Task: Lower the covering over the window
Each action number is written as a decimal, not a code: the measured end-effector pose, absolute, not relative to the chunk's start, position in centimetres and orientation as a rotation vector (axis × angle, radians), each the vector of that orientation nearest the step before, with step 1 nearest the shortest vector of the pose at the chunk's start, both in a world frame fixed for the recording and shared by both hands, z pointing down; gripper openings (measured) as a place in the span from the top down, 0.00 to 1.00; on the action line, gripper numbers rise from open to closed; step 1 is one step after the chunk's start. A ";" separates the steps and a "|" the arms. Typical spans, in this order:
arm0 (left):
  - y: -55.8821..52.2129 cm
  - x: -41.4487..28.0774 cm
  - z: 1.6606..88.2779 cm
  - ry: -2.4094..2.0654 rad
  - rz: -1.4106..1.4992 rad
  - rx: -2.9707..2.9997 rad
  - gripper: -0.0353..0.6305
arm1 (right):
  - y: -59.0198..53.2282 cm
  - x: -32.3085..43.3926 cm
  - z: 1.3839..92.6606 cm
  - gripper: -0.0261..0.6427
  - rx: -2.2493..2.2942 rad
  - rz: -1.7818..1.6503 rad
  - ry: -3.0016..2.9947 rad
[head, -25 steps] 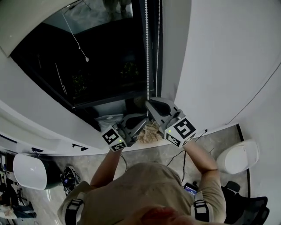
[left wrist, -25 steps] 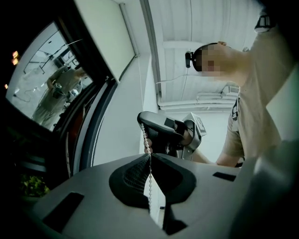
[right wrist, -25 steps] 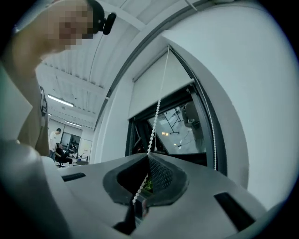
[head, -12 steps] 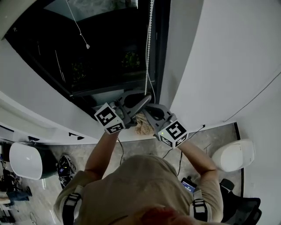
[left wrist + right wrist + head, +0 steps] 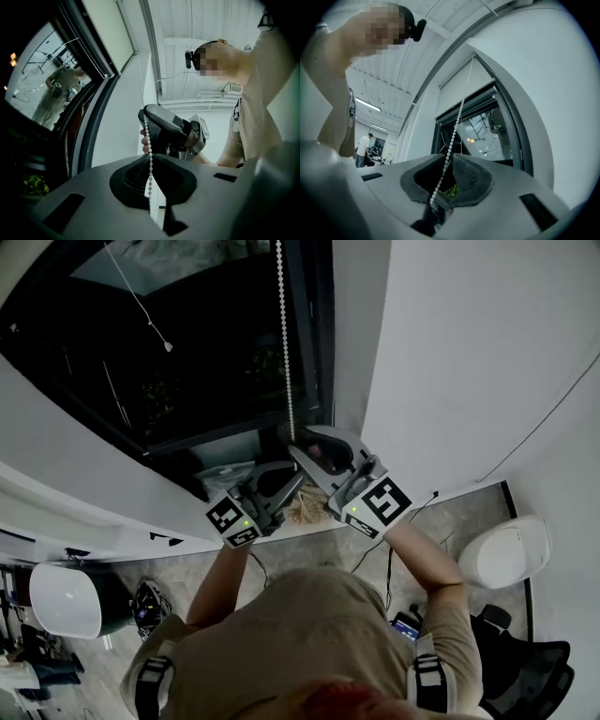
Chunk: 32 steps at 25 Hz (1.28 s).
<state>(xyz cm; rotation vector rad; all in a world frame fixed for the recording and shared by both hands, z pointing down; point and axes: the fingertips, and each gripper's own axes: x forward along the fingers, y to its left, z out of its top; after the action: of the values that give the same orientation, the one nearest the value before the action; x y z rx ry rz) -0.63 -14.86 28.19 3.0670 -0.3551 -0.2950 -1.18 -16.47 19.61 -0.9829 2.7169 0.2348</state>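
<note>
1. At the window's edge, the bead chain (image 5: 149, 154) is clamped in the shut left hand-held gripper (image 5: 292, 480).
2. Just above, the right hand-held gripper (image 5: 300, 448), jaws just opened, is left loose around the chain; it is best re-closed higher before the lower grip is released.
3. Beyond, the covering (image 5: 461, 80) is seen high over the window (image 5: 187, 362); its drop is hard to make out.

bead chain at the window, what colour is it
White; the bead chain shows best in the head view.

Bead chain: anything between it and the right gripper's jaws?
Nothing visible. The bead chain runs straight through the gap of the right gripper, whose jaws have just been opening. The left gripper is shut on the chain.
</note>
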 end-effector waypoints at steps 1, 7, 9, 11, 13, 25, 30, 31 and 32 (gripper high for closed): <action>-14.6 -0.5 28.7 -0.355 -0.298 3.058 0.91 | -16.7 -1.4 19.8 0.91 -0.972 0.195 2.725; -16.2 -3.2 27.3 -0.350 -0.412 3.032 0.56 | -17.4 -0.5 25.4 0.94 -1.049 0.024 2.808; -17.0 -3.7 24.5 -0.375 -0.496 3.015 0.56 | -16.8 -1.0 28.0 0.94 -1.040 -0.037 2.876; -17.3 -2.2 21.7 -0.356 -0.524 3.030 0.56 | -16.2 -1.4 28.9 0.94 -1.020 -0.055 2.886; -17.4 -0.3 20.1 -0.324 -0.492 3.061 0.57 | -15.9 -1.8 28.7 0.94 -1.004 -0.054 2.875; -16.1 1.7 28.4 -0.374 -0.190 3.144 0.91 | -15.0 3.0 22.4 0.78 -1.062 0.140 2.671; -14.1 2.2 29.7 -0.288 -0.264 3.045 0.91 | -16.9 0.5 20.2 0.84 -1.038 0.263 2.737; -14.0 2.1 29.6 -0.291 -0.264 3.047 0.91 | -16.8 0.3 20.2 0.91 -1.026 0.240 2.737; -14.0 2.0 29.5 -0.291 -0.262 3.058 0.91 | -16.7 0.3 20.1 0.94 -1.014 0.211 2.731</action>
<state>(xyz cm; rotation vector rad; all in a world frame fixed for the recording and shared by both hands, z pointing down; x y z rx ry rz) 1.99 -14.01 29.53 3.0579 -0.2908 -0.2615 0.34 -16.66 20.15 -1.0143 2.7310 0.2114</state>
